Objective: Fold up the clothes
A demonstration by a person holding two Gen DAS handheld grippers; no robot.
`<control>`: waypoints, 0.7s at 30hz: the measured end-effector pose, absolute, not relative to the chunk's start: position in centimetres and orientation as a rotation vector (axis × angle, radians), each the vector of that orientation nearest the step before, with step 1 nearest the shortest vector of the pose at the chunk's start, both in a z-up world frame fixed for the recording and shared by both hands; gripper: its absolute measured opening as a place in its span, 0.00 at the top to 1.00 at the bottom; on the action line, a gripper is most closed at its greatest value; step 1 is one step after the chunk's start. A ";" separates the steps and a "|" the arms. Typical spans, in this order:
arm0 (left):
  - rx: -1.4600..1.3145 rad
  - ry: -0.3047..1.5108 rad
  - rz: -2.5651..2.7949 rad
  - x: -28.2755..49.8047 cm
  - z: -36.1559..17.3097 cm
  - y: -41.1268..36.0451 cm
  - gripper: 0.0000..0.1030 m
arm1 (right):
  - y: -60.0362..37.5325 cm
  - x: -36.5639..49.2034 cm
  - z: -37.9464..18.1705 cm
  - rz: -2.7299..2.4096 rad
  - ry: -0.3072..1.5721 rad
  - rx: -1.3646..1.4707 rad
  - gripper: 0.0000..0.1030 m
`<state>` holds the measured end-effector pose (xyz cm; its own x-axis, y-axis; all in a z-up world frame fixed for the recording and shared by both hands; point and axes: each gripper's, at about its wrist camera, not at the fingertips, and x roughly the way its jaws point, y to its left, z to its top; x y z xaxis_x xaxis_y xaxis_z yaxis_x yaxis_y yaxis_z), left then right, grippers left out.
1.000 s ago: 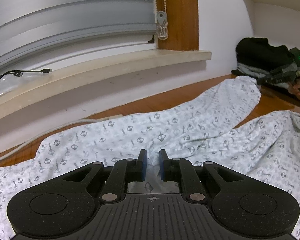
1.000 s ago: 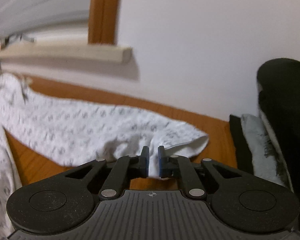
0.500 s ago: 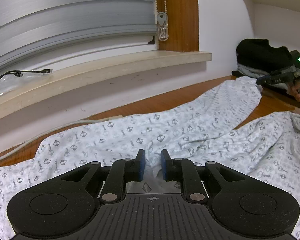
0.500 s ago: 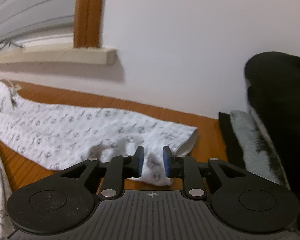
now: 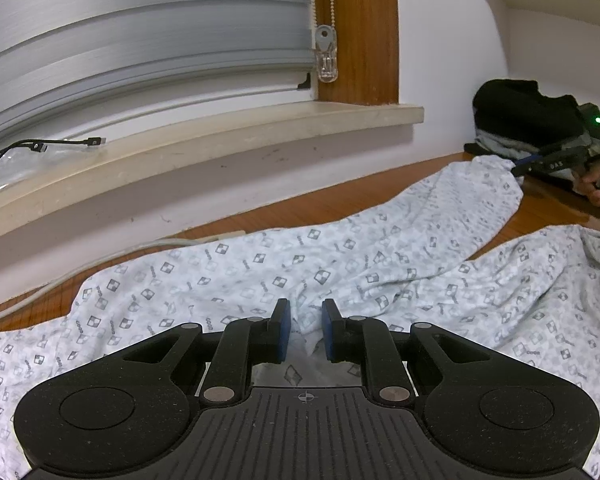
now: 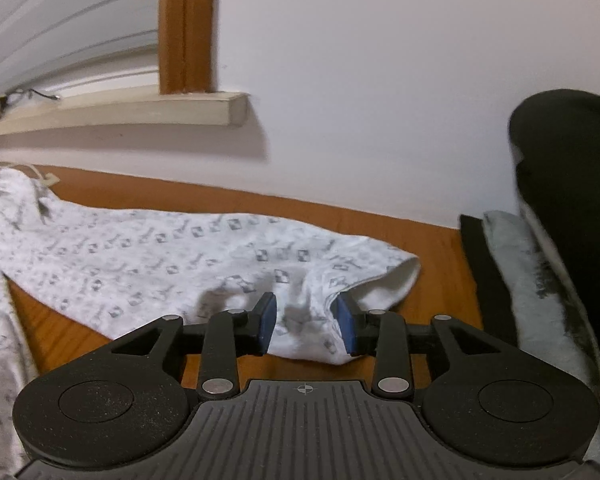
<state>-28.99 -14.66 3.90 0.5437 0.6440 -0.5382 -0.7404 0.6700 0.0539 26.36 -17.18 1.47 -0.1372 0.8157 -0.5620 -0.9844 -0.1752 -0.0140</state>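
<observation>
Pajama pants (image 5: 380, 264) long axis runs L-R on desk (image 6: 380, 220); right hand-held gripper (image 6: 306, 322) wide at cuff, left hand-held gripper (image 5: 305, 330) narrow gap, over crotch fabric.

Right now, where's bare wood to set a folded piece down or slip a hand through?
Bare wood: the strip between wall and trouser leg, and the gap between the cuff and the dark clothes pile. A narrow wedge lies between the two legs. Crowded: both open grippers, left and right, sit over fabric.
</observation>
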 end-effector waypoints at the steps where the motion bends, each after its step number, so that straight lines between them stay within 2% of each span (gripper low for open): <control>1: -0.189 0.557 0.827 -29.0 3.9 -14.7 0.82 | -17.0 26.4 1.4 1.690 0.438 -0.536 0.66; 5: -0.185 0.551 0.826 -29.0 3.9 -14.8 0.82 | -16.6 26.6 0.9 1.669 0.455 -0.579 0.69; 6: -0.184 0.548 0.824 -29.0 4.0 -14.8 0.82 | -16.6 26.7 0.8 1.667 0.459 -0.577 0.76; 7: -0.183 0.544 0.823 -29.0 4.1 -14.8 0.82 | -16.6 26.7 0.7 1.666 0.462 -0.575 0.90; 8: -0.181 0.547 0.822 -29.0 4.1 -14.8 0.82 | -16.6 26.8 0.6 1.666 0.466 -0.572 0.94; 10: -0.177 0.553 0.820 -28.8 4.2 -14.8 0.82 | -16.8 26.7 0.8 1.686 0.458 -0.550 0.94; 12: -0.165 0.574 0.824 -28.4 4.1 -14.6 0.75 | -17.1 26.5 1.4 1.687 0.429 -0.532 0.94; 18: -0.137 0.618 0.809 -27.8 4.0 -14.2 0.74 | -19.2 27.8 5.7 1.598 0.315 -0.355 0.95; 21: -0.136 0.610 0.790 -27.9 4.3 -14.8 0.64 | -20.0 28.8 7.1 1.552 0.307 -0.294 0.95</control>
